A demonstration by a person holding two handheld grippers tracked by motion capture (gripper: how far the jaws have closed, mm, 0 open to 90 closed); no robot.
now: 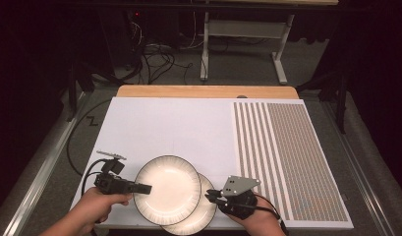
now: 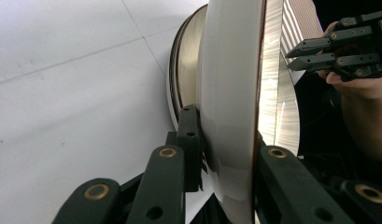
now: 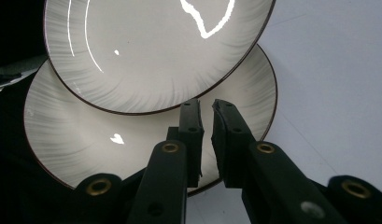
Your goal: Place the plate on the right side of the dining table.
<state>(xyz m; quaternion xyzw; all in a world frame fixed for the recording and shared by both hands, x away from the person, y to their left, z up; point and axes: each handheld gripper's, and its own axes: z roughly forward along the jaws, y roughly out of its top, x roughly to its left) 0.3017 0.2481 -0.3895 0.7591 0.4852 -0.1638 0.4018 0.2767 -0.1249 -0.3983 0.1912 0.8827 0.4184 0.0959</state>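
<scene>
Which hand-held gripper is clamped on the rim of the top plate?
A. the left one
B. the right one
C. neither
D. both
A: the left hand-held gripper has the top plate rim pinched between its jaws, while the right hand-held gripper sits with nothing in it over the lower plate.

A white surface (image 1: 179,128) carries a striped mat (image 1: 287,157) at its right and a lower plate (image 1: 206,216) near its front edge.

Top plate (image 1: 167,189) lifted, overlapping lower plate (image 1: 204,216)
</scene>
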